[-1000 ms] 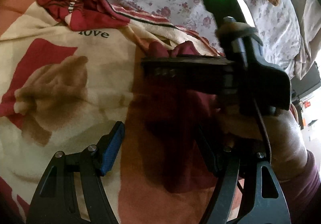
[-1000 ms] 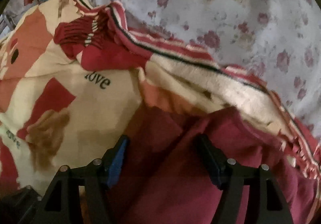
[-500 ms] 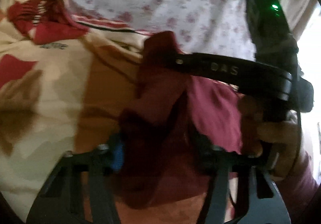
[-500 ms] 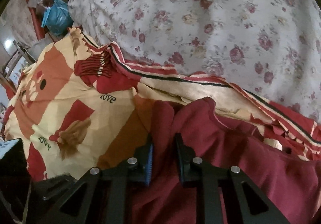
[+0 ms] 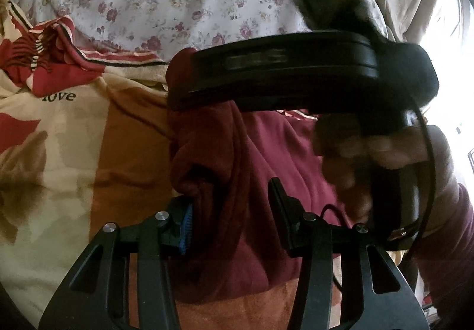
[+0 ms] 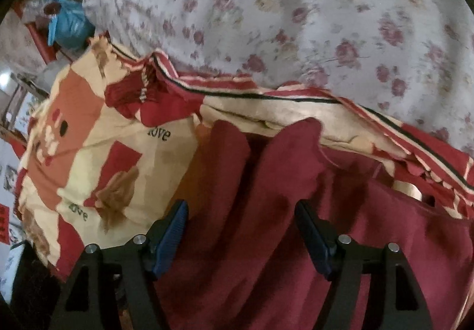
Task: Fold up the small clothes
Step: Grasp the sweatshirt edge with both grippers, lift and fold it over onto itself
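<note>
A maroon garment (image 5: 213, 152) lies rumpled on a patterned blanket. My left gripper (image 5: 231, 211) has a bunched fold of it between its fingers. The jaws are closing, the blue pad (image 5: 185, 223) presses the cloth, and the fold is lifted. In the right wrist view the same maroon garment (image 6: 370, 241) spreads under my right gripper (image 6: 241, 208). Its jaws are opening and stand wide, with two cloth ridges below the gap and neither pad pressing them. The right tool's black housing (image 5: 281, 75) and the hand (image 5: 385, 158) holding it cross the left wrist view just beyond the fold.
The cream, red and orange blanket (image 6: 118, 152) with "love" lettering covers the near bed, and its striped hem is crumpled at the far left (image 5: 53, 43). A floral sheet (image 6: 326, 19) lies beyond it. A blue bag (image 6: 68, 25) sits off the bed at far left. Curtains (image 5: 414, 4) hang at right.
The right gripper shut on a fold of the garment half a second ago and has now spread wide, off the cloth. The left jaws narrowed onto the bunched fold, and both tools rose.
</note>
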A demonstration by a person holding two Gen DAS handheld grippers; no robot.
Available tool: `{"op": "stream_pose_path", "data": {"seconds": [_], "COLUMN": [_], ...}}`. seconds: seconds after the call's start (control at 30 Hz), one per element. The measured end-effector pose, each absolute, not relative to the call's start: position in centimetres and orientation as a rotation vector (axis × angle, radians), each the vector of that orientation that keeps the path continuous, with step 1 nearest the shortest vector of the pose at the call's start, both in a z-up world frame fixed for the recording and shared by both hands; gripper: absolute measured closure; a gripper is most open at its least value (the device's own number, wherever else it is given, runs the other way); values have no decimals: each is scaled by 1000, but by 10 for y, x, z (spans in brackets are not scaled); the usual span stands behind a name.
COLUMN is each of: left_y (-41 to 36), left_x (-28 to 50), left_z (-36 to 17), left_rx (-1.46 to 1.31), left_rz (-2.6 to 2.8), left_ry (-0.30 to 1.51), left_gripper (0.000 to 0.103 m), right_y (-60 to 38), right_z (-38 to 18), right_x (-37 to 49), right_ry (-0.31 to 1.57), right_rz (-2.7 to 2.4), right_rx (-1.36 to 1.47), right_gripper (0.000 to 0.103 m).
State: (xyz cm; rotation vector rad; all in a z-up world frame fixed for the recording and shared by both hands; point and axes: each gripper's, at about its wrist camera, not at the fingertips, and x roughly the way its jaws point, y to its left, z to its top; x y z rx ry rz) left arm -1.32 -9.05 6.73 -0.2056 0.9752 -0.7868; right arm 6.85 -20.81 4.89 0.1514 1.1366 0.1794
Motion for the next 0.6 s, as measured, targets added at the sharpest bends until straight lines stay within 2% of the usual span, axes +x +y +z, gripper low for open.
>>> {"op": "stream_pose_path", "data": {"seconds": [0.13,0.2,0.6], "left_y": [-97,-98,-101], "left_x": [-9,-8,-4], "left_z": [63,61,52], "left_rx": [-185,-179,-142], "left_rz": [-764,-751,-700], "left_ry": [984,996,1025], "left_gripper": [58,58,58], "right_y": [-196,-196,-212], "right_z": [33,25,26], "right_x": [79,78,70], "right_ry": [1129,1134,1135], "right_rz": [144,108,108], "right_rx": [93,27,57], "right_gripper": [32,38,42]}}
